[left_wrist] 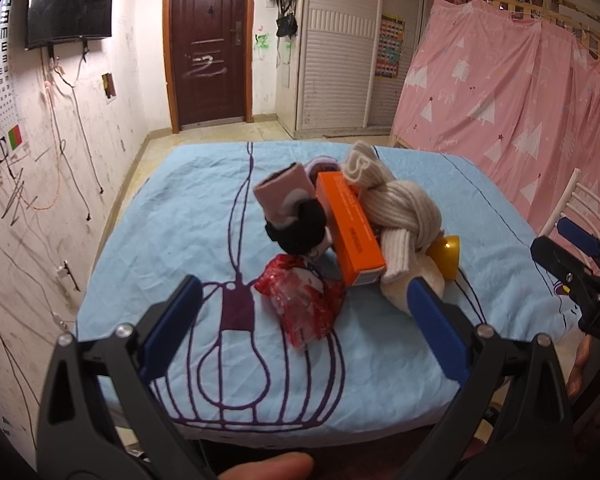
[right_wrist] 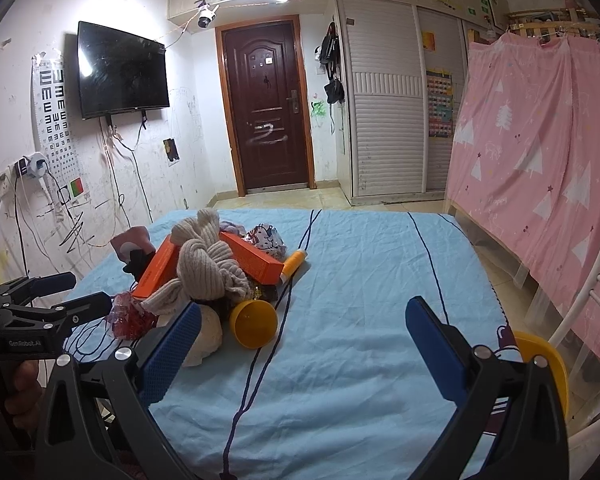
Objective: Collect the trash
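Nothing looks collected yet: the red crinkled wrapper (left_wrist: 302, 304), orange box (left_wrist: 350, 228) and yellow cup (right_wrist: 253, 324) lie heaped with a knotted beige sock (right_wrist: 206, 268) on the bed (right_wrist: 380, 280), while left gripper (left_wrist: 306, 320) and right gripper (right_wrist: 302, 342) hover spread wide, empty.

Both wrist cams — same bed (left_wrist: 148, 240), doorward.

Home bedroom: wardrobe (right_wrist: 384, 100), curtained bunk (right_wrist: 540, 128).
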`<state>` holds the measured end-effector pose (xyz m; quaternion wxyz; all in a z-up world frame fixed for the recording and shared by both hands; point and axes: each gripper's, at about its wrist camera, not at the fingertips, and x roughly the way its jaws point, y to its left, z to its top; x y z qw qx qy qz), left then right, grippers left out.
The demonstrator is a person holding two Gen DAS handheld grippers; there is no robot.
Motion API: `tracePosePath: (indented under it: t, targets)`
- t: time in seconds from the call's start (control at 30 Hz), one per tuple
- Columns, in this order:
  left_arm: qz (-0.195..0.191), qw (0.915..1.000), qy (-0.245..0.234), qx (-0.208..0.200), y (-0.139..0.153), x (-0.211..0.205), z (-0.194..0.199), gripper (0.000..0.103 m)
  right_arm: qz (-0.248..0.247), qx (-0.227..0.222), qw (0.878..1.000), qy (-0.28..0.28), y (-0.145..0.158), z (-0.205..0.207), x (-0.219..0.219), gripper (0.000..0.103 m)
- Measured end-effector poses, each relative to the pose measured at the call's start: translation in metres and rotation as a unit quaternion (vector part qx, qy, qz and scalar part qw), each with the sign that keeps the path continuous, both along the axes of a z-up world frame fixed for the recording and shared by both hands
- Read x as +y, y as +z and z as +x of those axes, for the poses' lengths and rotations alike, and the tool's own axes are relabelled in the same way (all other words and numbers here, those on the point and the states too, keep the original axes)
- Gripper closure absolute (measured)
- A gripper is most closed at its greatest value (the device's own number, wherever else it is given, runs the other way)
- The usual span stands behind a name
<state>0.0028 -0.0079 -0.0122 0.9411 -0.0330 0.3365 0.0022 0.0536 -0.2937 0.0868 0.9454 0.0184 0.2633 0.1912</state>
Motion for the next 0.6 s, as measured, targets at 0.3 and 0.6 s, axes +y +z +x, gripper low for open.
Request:
tracePosePath:
  t: [0.3,0.6]
  targets:
    - [-0.014,0.9995,0.006,0.027,-0.015,0.014,0.014,0.005,-0.004,0.021,1.000,0.013,-0.013,0.011,0.011,0.008]
    - [-0.024,0.9985,-0.001,0.049,-0.028,0.021,0.034,0.022,0.004,0.055,0.998,0.040,-0.030,0.031,0.021,0.008]
